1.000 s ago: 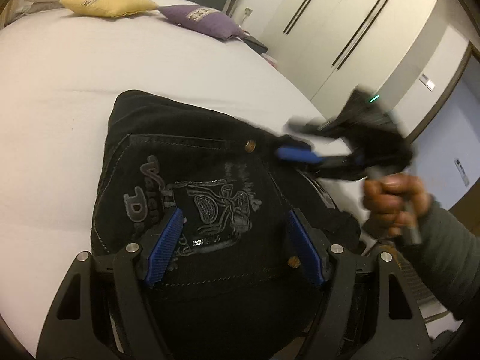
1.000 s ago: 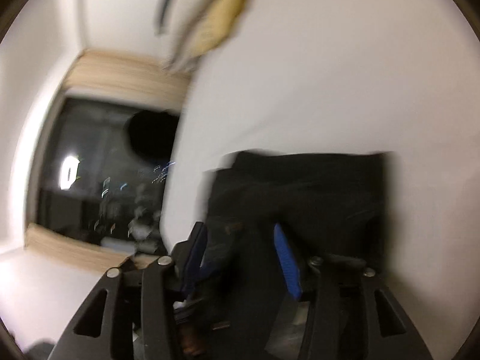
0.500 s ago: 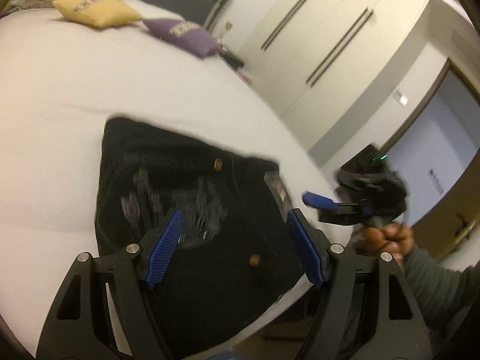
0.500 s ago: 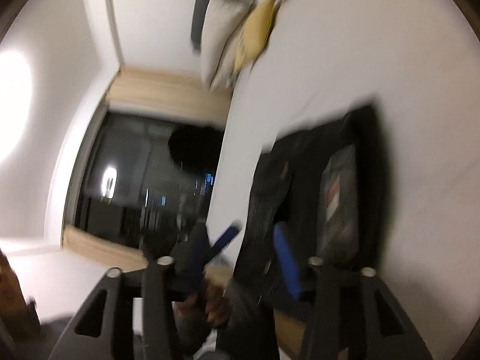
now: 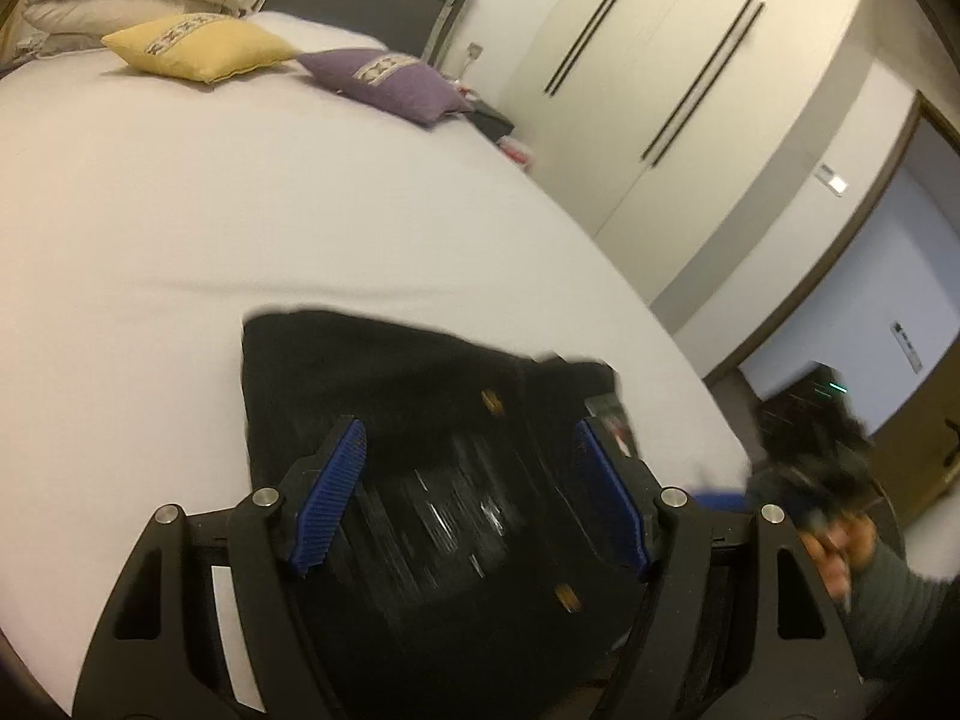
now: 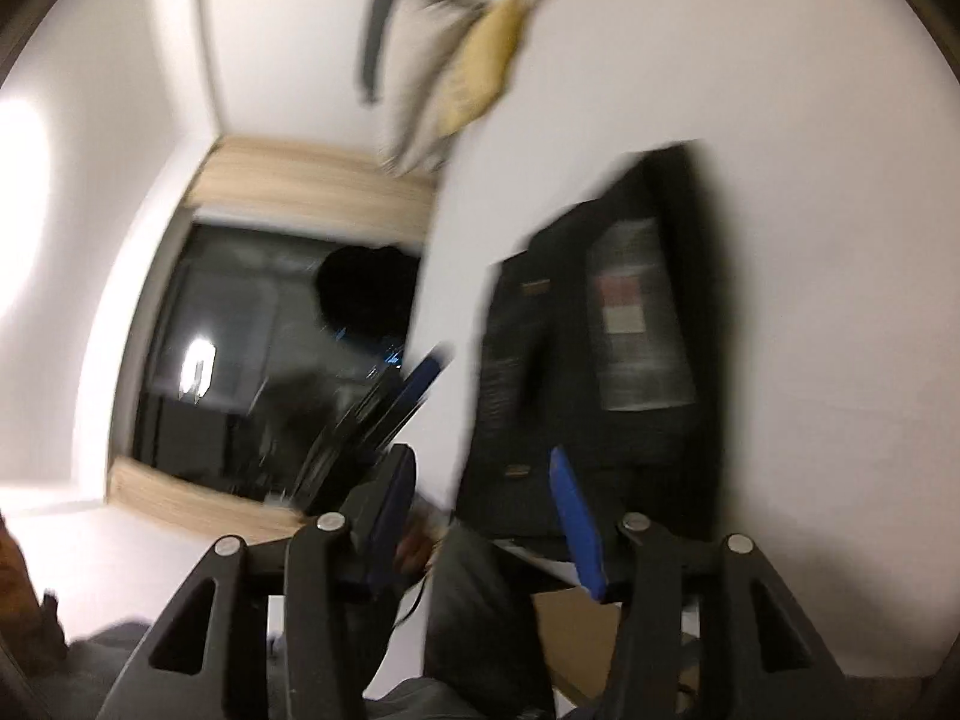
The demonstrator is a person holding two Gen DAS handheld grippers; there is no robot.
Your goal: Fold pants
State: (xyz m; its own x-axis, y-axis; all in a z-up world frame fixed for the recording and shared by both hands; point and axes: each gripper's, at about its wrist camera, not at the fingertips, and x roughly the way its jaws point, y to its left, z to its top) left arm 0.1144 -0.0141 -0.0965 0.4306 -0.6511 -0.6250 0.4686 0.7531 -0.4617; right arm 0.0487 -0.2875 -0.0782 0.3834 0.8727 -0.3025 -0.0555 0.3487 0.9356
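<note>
The black pants (image 5: 432,456) lie folded into a small thick bundle on the white bed (image 5: 240,210), close to the near right edge of the mattress. In the left wrist view the bundle has a long side that runs from near left to far right, and a paper tag shows at its right end. Two brass buttons sit on the top layer. The left gripper (image 5: 468,498) hangs just above the bundle and looks down at it, with the cloth right in front of it and a bit under it. Its blue pads are spread wide, and they do not pinch the cloth. The right gripper (image 6: 480,516) is off past the right edge of the bed, so the pants lie ahead of it and a little to its right. Its jaws are partly spread with nothing between them; only the bed edge and a grey sleeve show through the gap. The picture from that side is blurry. So the left claw is the nearer one to the pants. The fold looks about done, and both hands seem to be off the cloth. If one more tuck or pat is needed, I think the left hand could do it most easily. Far away at the head of the bed sit a yellow pillow (image 5: 192,48) and a purple pillow (image 5: 390,84).
</note>
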